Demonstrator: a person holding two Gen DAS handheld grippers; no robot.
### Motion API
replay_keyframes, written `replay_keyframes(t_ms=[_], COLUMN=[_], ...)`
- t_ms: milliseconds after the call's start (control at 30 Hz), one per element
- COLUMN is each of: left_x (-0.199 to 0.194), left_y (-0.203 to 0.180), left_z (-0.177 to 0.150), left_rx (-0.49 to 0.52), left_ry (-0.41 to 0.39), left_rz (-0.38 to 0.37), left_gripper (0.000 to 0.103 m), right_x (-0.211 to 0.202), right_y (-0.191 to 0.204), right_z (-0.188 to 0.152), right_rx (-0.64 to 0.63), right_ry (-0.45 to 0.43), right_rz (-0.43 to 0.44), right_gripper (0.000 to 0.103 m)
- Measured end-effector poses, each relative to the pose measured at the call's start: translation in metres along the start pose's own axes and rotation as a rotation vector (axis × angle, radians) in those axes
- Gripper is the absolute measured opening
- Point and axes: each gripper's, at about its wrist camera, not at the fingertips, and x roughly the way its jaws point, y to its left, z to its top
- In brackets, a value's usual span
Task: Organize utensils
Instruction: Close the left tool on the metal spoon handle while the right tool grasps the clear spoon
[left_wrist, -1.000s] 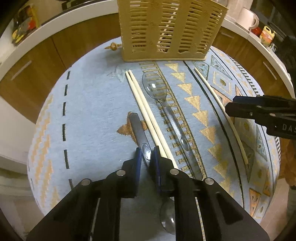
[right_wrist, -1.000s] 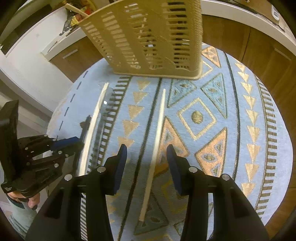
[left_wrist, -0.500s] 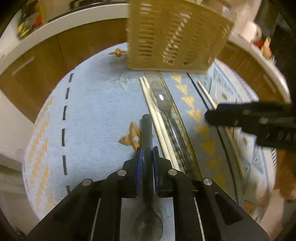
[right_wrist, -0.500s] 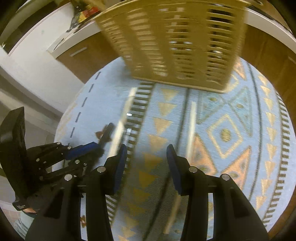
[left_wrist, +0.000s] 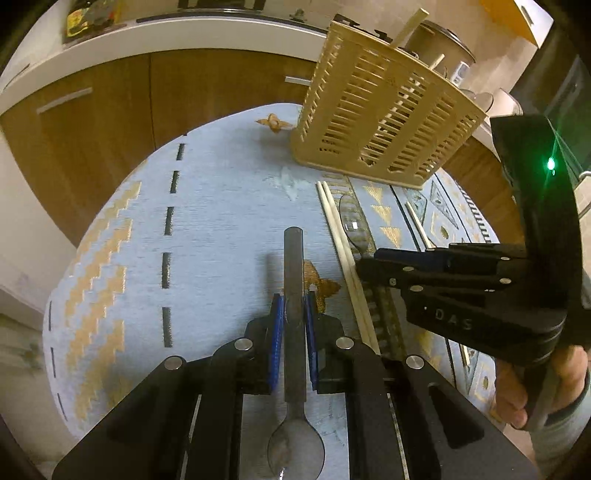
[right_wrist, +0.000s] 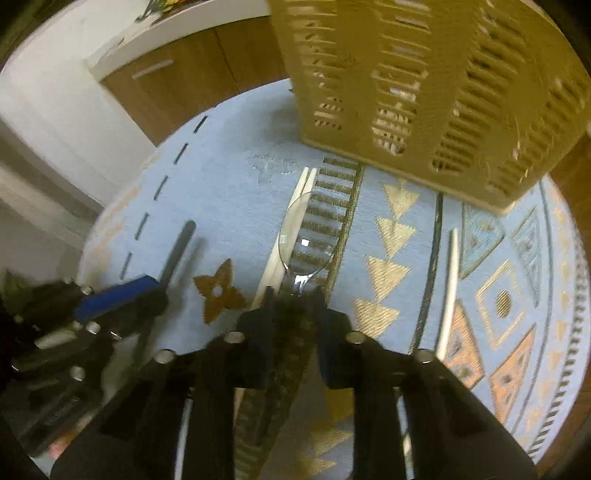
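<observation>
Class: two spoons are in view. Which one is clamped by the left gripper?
The grey spoon: its handle sits between the left gripper pads, raised off the cloth. The clear spoon lies beside the chopsticks, at the right gripper.

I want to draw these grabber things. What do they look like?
Both are chunky black plastic. The left gripper has bright blue ridged pads on its fingers, and round silver bolt heads. The right gripper has the same silver bolts, pale letters "DAS" on its side, a curved black handle and a small green light. The hand holding it shows a grey-green sleeve cuff.
</observation>
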Motion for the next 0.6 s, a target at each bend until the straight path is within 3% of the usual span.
replay_keyframes(t_ms=[433,600], left_x=[-0.012,-0.032], left_y=[0.006,0.003], left_z=[0.004,0.016], left_rx=[-0.011,-0.028], left_ry=[-0.037,-0.120], left_rz=[-0.026,-0.037], left_gripper=[0.010,0.010], right_x=[0.001,-0.016], right_y=[0.009,-0.004], right_z=[0.001,-0.006], right_rx=[-0.056,-0.028], right_ry=[0.034,-0.026], right_rz=[-0.082,0.006], right_gripper=[0.012,0.010])
